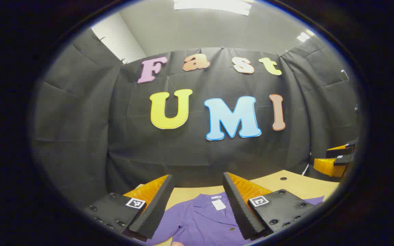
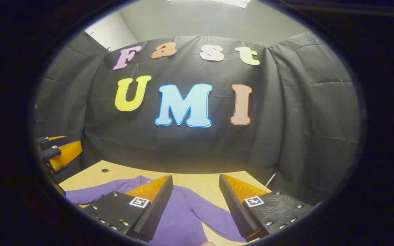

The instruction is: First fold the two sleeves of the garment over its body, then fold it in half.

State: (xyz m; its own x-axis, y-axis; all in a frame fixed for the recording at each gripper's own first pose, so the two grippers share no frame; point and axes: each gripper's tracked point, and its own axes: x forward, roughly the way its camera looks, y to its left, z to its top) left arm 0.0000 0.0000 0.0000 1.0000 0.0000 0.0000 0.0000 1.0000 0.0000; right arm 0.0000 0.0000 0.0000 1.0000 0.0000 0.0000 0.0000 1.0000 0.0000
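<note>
So, both of your grippers hang above the table with their jaws spread wide and nothing between them. The purple button-front shirt of thin woven cloth [image 1: 202, 222] lies flat on the pale wooden tabletop [image 1: 296, 184], below and just ahead of the left gripper [image 1: 197, 208]; in the left gripper view its collar and neck label sit right in the gap between the jaws. In the right gripper view the same garment runs under the right gripper [image 2: 195, 205], with one long sleeve [image 2: 214, 215] trailing out between its fingers toward the near edge and the other sleeve [image 2: 94, 193] stretching away past its left-hand finger. Neither sleeve looks folded yet, so the first step is still ahead of you.

The cloth will be light, soft and limp — it will drape and slide rather than hold a shape, and a shallow pinch may take only the top layer or slip off. I would take each sleeve near its cuff end, where the fabric is doubled and firmer, though the cuffs themselves are too close to the rim of the view to make out clearly. Lift low and carry it across — a high lift will drag the body along.
</note>
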